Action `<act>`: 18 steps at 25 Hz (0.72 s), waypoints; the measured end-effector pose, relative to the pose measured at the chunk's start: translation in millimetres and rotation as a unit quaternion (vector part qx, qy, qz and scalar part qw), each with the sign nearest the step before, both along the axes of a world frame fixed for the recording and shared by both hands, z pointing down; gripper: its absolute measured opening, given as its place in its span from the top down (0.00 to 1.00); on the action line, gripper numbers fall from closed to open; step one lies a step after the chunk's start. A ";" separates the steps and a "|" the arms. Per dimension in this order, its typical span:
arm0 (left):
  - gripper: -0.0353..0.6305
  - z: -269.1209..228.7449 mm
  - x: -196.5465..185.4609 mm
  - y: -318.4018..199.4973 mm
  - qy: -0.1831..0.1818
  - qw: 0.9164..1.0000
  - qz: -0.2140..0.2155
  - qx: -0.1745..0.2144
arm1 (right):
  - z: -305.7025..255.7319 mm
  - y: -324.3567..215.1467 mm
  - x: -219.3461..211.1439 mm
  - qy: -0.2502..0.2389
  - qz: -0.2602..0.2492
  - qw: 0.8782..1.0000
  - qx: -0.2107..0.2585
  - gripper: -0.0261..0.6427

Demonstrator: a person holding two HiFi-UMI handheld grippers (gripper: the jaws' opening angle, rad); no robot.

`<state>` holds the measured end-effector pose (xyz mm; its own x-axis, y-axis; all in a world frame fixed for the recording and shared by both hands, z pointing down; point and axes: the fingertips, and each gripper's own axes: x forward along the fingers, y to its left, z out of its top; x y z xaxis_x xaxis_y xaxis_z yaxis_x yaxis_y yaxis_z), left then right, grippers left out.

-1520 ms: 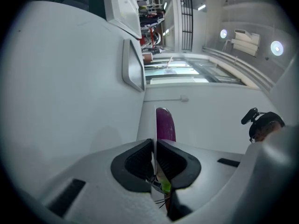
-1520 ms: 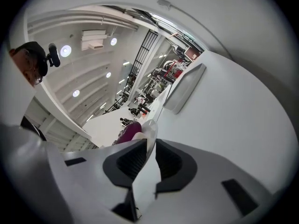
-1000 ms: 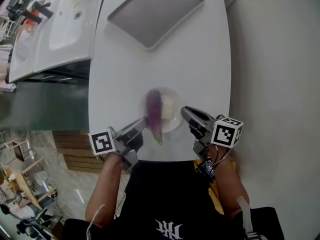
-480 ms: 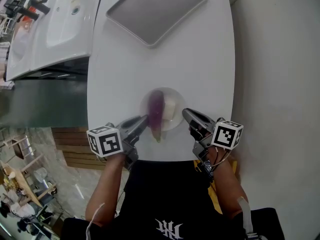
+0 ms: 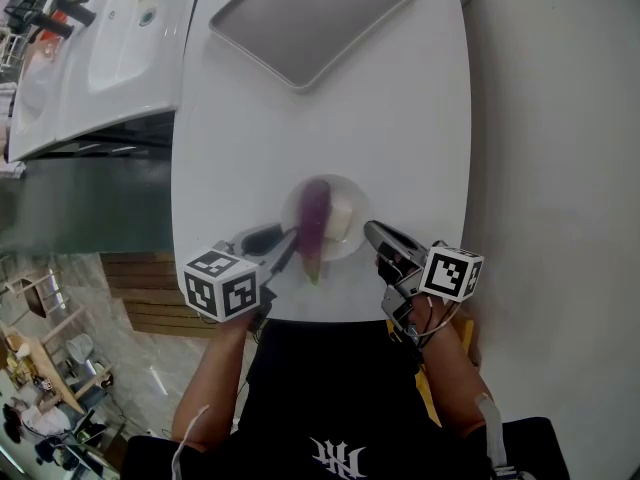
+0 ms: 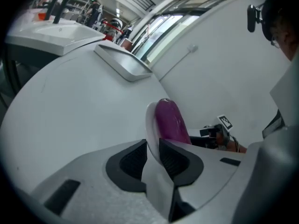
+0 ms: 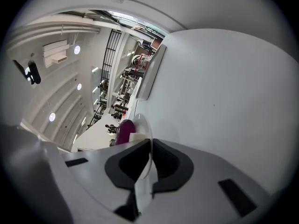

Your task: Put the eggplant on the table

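Observation:
A purple eggplant (image 5: pixel 313 223) lies on a small white plate (image 5: pixel 340 184) beside a white block (image 5: pixel 343 213), near the front edge of the white oval table (image 5: pixel 400 118). My left gripper (image 5: pixel 290 240) holds the plate's left rim. In the left gripper view, that rim (image 6: pixel 149 120) is pinched between the jaws (image 6: pixel 153 148), with the eggplant (image 6: pixel 170 122) just beyond. My right gripper (image 5: pixel 368 230) holds the plate's right rim. In the right gripper view, the thin rim (image 7: pixel 142 125) runs between the shut jaws (image 7: pixel 150 160), and the eggplant (image 7: pixel 124 130) shows to the left of it.
A grey rectangular tray (image 5: pixel 310 18) lies at the far end of the table. A white sink unit (image 5: pixel 110 48) stands beyond the table's left edge. The person's body is close to the table's front edge, and pale floor lies to the right.
My left gripper has rolled, turning its marker cube over, and has settled lower onto the plate's left rim. The right gripper has sunk a little at the right rim. Plate and eggplant stay put.

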<state>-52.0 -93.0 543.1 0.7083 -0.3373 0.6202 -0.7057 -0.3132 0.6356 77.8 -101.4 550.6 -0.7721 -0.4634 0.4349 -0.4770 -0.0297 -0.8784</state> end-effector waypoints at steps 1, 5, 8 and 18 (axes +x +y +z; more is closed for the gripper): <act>0.85 2.2 -1.3 0.2 -0.015 1.000 0.009 0.006 | 1.0 0.8 -1.1 0.001 0.001 1.000 -0.002 0.93; 0.85 8.1 -3.8 2.0 -0.060 0.997 0.036 0.028 | 9.8 6.6 -0.7 0.021 -0.001 1.000 -0.010 0.93; 0.84 10.3 -2.4 1.5 -0.089 0.994 0.055 0.044 | 14.2 9.1 0.4 0.035 -0.005 0.999 -0.016 0.93; 0.84 20.8 -4.0 3.2 -0.115 0.990 0.071 0.038 | 17.9 11.2 0.9 0.049 -0.007 0.998 -0.026 0.93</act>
